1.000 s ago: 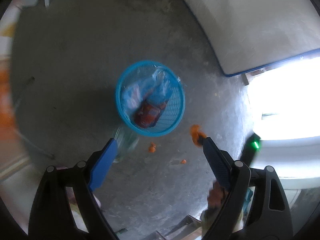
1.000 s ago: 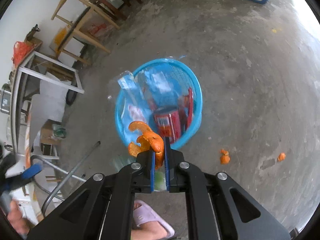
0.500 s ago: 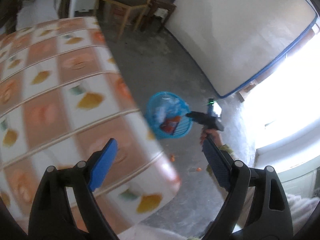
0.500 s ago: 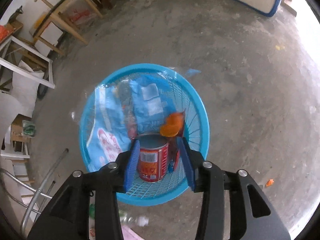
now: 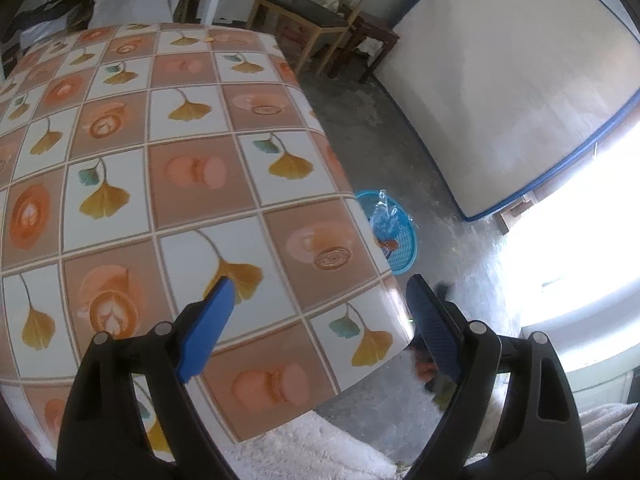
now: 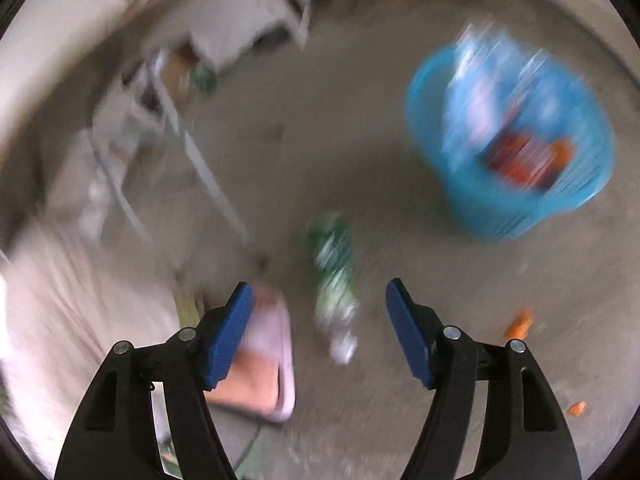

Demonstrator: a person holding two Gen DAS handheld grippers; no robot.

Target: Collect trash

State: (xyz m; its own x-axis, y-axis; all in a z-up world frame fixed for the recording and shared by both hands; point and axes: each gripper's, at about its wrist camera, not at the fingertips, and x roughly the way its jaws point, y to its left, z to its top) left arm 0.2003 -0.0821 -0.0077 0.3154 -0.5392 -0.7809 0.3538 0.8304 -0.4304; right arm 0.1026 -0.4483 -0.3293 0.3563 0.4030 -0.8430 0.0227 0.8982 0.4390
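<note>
A blue plastic basket (image 6: 516, 140) holding wrappers, a red can and orange peel stands on the concrete floor at the upper right of the blurred right wrist view. It also peeks out past the table edge as the blue basket (image 5: 394, 232). A green plastic bottle (image 6: 334, 276) lies on the floor ahead of my right gripper (image 6: 318, 300), whose jaws are opening with nothing pressed between them. Orange peel bits (image 6: 520, 322) lie on the floor to the right. My left gripper (image 5: 320, 292) hangs open and empty above the patterned tablecloth (image 5: 160, 168).
A foot in a pink slipper (image 6: 260, 364) stands by the left finger of the right gripper. Metal chair legs (image 6: 192, 152) and clutter fill the upper left. A leaning white mattress (image 5: 512, 80), wooden stools (image 5: 320, 20) and a white fluffy cloth (image 5: 304, 452) surround the table.
The right gripper opened and dropped the orange peel into the basket, then swung left over the green bottle. The left gripper rose from the floor to above the table, staying open.
</note>
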